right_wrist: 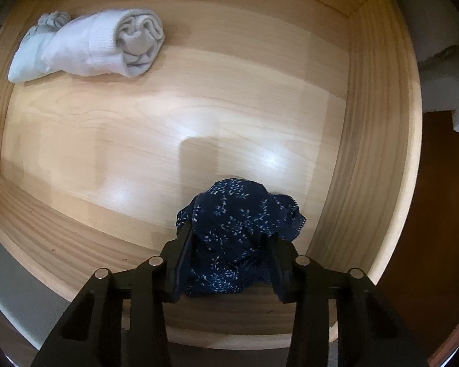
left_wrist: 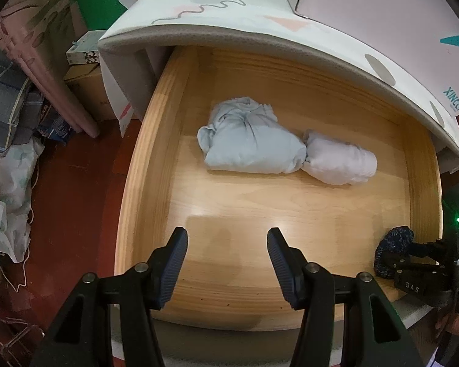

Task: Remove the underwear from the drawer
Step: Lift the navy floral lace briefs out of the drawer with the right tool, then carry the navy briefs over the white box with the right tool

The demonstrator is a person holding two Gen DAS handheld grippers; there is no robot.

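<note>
Right gripper jaws clamped on navy patterned underwear, bunched near front right of drawer. Soft, light, limp; bunched middle best hold. Left gripper jaws apart, holding nothing.

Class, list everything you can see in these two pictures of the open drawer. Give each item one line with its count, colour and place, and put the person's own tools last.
Drawer: one, light wood, pulled open under the mattress.
Mattress: one, pale with coloured shapes, above the drawer's back.
Blue bundle: one, pale blue, on the drawer floor, touching the white roll.
White roll: one, white, rolled, right of the blue bundle.
Underwear: one, navy with small pale print, near the drawer's front right.
Boxes: a few, cardboard and white, on the floor at left.
Floor: red-brown.
Left tool: black, open, over the drawer front.
Right tool: black, shut on the underwear.
</note>
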